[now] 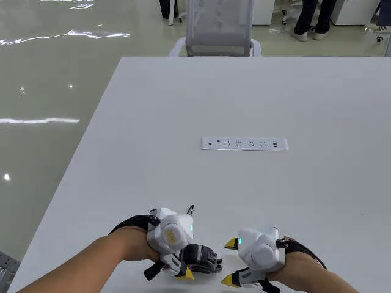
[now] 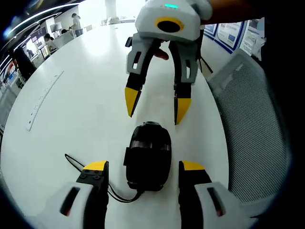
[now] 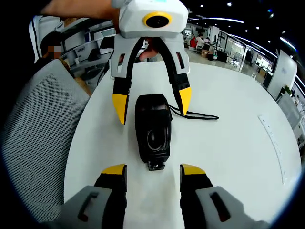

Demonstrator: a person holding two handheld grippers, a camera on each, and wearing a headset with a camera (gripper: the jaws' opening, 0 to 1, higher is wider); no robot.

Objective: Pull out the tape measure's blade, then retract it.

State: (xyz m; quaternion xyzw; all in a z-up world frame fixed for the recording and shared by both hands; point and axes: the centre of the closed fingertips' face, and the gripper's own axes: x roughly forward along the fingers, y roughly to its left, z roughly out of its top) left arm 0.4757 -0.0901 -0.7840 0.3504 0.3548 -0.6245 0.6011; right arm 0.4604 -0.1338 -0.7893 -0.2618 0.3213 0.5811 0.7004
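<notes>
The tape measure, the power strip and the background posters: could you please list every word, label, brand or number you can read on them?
Black plastic tape measure: no text can be read; its casing shows no legible label, brand or number.
Long white power strip: any marking is too small to read.
Blue-and-white wall posters: the printing is too blurred to read.
So there is no legible text here.

left tongs (image 3: 152, 108) had white shell, yellow tips | right tongs (image 2: 155, 114) matched, green light (image 2: 170, 6) lit | black hand straps (image 1: 131, 223) worn
</notes>
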